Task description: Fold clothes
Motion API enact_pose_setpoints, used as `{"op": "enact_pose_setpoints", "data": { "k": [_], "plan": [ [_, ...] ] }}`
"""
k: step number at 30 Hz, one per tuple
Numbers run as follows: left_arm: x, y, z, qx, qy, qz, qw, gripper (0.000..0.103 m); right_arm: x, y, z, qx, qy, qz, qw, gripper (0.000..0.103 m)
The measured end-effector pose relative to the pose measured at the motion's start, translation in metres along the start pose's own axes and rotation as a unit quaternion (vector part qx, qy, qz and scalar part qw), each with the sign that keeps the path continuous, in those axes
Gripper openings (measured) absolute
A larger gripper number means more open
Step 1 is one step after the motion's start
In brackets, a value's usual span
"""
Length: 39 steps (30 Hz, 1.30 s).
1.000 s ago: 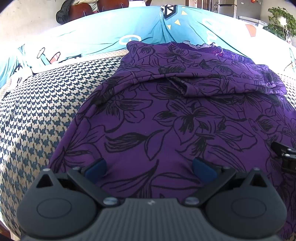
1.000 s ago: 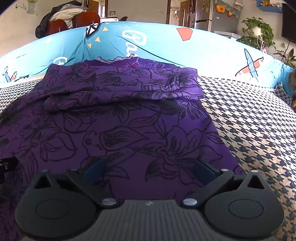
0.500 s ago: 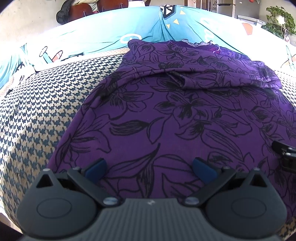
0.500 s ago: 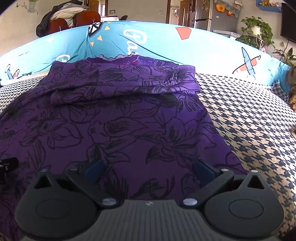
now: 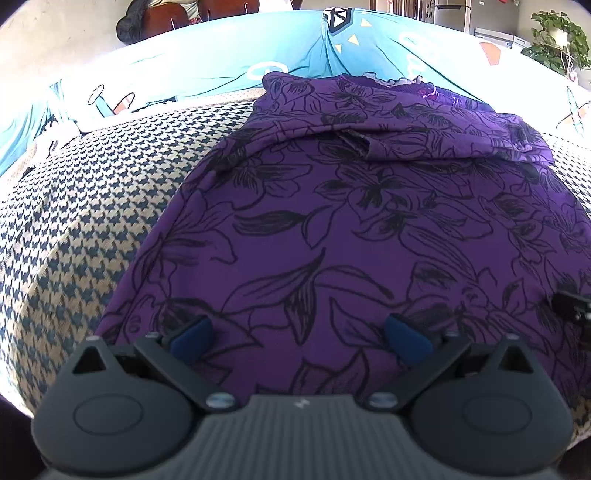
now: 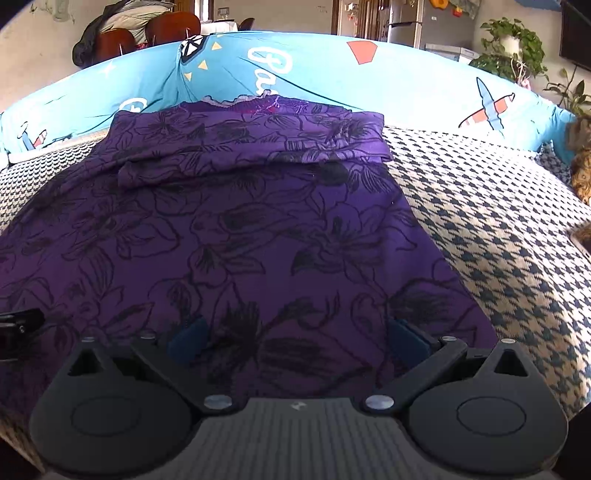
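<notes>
A houndstooth cover (image 5: 92, 206) in dark blue and cream spreads over the padded surface, and behind it runs one long turquoise cushion (image 5: 221, 70) printed with cartoon shapes. In the left wrist view, one purple floral garment (image 5: 369, 229) lies flat on the cover, its far end folded over itself into a thick band just in front of the cushion. The left gripper (image 5: 301, 338) hangs low over the garment's near edge, its two blue pads (image 5: 190, 334) spread wide with only cloth showing between them, nothing pinched. At the right border a black piece of the right gripper (image 5: 570, 302) pokes in above the fabric. One leafy plant (image 5: 557, 40) stands in the far right corner.

In the right wrist view, the same single garment (image 6: 240, 229) fills the left and middle, its right edge running diagonally across the houndstooth cover (image 6: 498, 221). The right gripper (image 6: 297, 338) sits over the near hem, both pads (image 6: 188, 338) wide apart and gripping nothing. The cushion (image 6: 314, 70) arcs behind. Two brown chair backs (image 6: 147, 35) stand beyond it, and potted plants (image 6: 513, 40) at the far right.
</notes>
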<state>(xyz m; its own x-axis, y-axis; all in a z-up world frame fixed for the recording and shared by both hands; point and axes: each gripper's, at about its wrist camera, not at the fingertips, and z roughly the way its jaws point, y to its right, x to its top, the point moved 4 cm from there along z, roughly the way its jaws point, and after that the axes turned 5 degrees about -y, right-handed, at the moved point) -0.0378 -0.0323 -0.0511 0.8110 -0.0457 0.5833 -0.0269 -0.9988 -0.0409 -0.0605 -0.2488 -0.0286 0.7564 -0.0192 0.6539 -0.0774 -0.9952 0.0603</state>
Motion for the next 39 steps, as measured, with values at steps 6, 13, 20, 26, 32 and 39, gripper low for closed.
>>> {"op": "enact_pose_setpoints", "data": {
  "k": [6,13,20,26,32,39],
  "plan": [
    [-0.002,0.002,-0.010,-0.018,0.011,-0.010,0.9997,0.103,-0.017,0.003,-0.017,0.021,-0.010,-0.009,1.000,0.103],
    [0.008,0.018,-0.010,-0.043,0.027,-0.016,0.9986,0.103,-0.011,0.011,-0.033,0.005,0.058,-0.033,0.998,0.103],
    [0.008,0.042,0.001,-0.030,0.019,0.035,0.9988,0.103,-0.004,0.039,-0.007,-0.012,0.014,0.030,0.999,0.103],
    [-0.003,0.043,-0.004,-0.032,0.011,0.043,0.9985,0.103,-0.014,0.037,-0.011,-0.015,-0.014,0.036,0.999,0.103],
    [-0.008,0.039,-0.010,-0.040,0.002,0.037,0.9985,0.103,-0.019,0.039,-0.019,-0.009,-0.035,0.037,0.999,0.103],
    [0.000,0.033,-0.010,-0.036,0.002,0.020,0.9991,0.103,-0.001,0.024,-0.030,0.013,0.014,-0.016,1.000,0.103]
  ]
}}
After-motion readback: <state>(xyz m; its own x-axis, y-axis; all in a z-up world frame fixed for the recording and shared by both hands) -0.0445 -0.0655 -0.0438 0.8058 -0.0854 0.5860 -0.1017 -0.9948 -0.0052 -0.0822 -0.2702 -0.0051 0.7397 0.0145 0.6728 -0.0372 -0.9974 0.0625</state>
